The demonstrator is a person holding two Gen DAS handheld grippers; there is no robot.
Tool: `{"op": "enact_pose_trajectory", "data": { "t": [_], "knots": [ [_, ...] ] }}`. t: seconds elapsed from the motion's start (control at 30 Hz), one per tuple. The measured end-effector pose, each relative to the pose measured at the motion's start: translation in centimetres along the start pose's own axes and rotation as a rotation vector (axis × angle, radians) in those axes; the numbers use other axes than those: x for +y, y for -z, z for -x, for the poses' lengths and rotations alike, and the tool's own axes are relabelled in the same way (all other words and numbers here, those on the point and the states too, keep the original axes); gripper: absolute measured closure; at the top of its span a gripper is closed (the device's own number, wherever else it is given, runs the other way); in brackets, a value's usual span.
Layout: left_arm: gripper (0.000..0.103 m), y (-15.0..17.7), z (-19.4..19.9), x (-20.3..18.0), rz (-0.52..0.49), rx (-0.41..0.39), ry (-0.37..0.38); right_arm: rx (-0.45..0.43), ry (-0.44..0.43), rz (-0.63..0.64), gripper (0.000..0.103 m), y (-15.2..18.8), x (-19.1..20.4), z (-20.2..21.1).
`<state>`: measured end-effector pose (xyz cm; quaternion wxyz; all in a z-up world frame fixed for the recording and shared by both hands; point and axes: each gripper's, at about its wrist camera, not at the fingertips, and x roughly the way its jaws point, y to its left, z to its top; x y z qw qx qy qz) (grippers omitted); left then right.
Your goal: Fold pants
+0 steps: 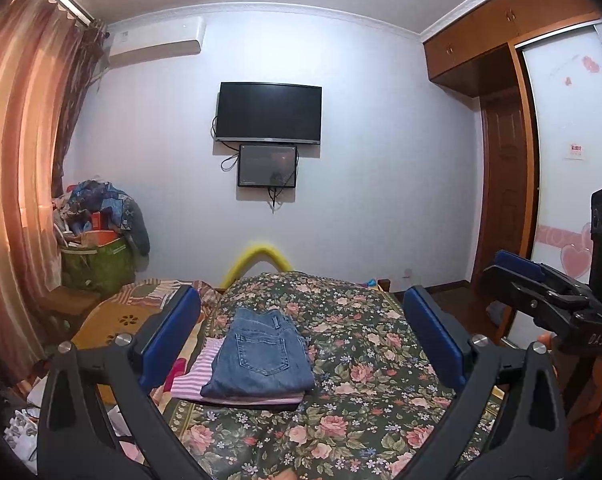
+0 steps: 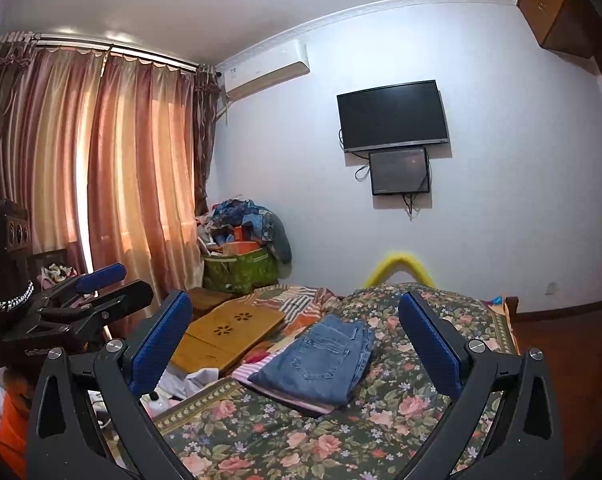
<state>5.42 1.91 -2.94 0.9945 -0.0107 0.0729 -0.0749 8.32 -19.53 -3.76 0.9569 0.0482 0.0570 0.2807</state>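
Observation:
Folded blue jeans (image 1: 261,354) (image 2: 321,358) lie in a neat rectangle, back pocket up, on top of a pink striped folded garment (image 1: 197,372) (image 2: 247,370) on the floral bedspread (image 1: 361,360) (image 2: 281,432). My left gripper (image 1: 301,326) hovers above and in front of the jeans, open, nothing between its blue pads (image 1: 169,340). My right gripper (image 2: 297,330) is raised to the right of the left one, open and empty too. Each gripper shows in the other's view: the right gripper (image 1: 517,266) at the right edge, the left gripper (image 2: 103,278) at the left edge.
A wooden lap tray (image 2: 225,334) lies on the bed left of the clothes. A green bag heaped with clothes (image 1: 101,236) (image 2: 245,248) stands by the curtains (image 2: 113,160). A television (image 1: 268,114) hangs on the far wall, a wardrobe (image 1: 501,140) on the right. White cloth (image 2: 197,380) lies beside the bedspread.

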Motion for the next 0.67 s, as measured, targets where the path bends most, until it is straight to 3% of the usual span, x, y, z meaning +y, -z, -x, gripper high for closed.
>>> {"op": "enact_pose_trajectory", "data": {
  "t": [0.67],
  "knots": [
    [0.0, 0.2, -0.25, 0.21, 0.017, 0.007, 0.005, 0.015, 0.009, -0.009, 0.0, 0.18, -0.48, -0.2]
  ]
}}
